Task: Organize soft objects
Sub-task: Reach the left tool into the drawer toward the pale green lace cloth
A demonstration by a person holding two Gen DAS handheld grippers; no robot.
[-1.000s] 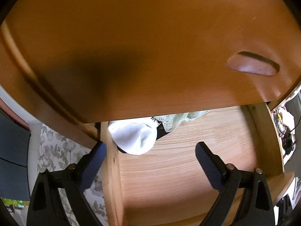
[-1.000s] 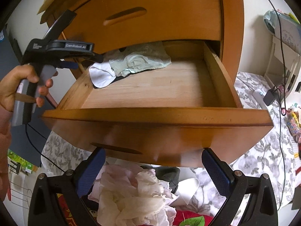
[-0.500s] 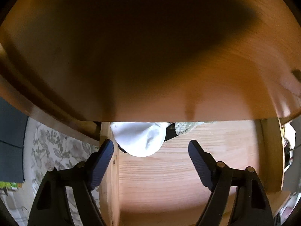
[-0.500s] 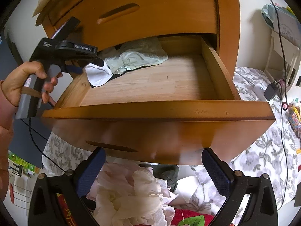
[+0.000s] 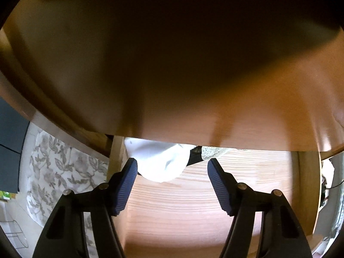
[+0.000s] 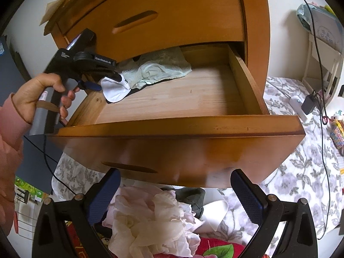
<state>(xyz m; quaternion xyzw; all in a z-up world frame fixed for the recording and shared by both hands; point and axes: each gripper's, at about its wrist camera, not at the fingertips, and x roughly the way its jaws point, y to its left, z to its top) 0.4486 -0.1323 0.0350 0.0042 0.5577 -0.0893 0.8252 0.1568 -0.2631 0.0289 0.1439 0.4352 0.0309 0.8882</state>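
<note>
Left close, steeply down; both share drawer [image 6: 172,99].

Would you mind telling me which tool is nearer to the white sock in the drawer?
Left. The left tool sits right at the white sock, fingers either side, not gripping. The right tool hangs outside the drawer front, above the clothes pile.

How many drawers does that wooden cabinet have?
2 in view: a closed upper drawer and, under it, the pulled-out lower drawer holding clothes. Any others would be out of frame.
</note>
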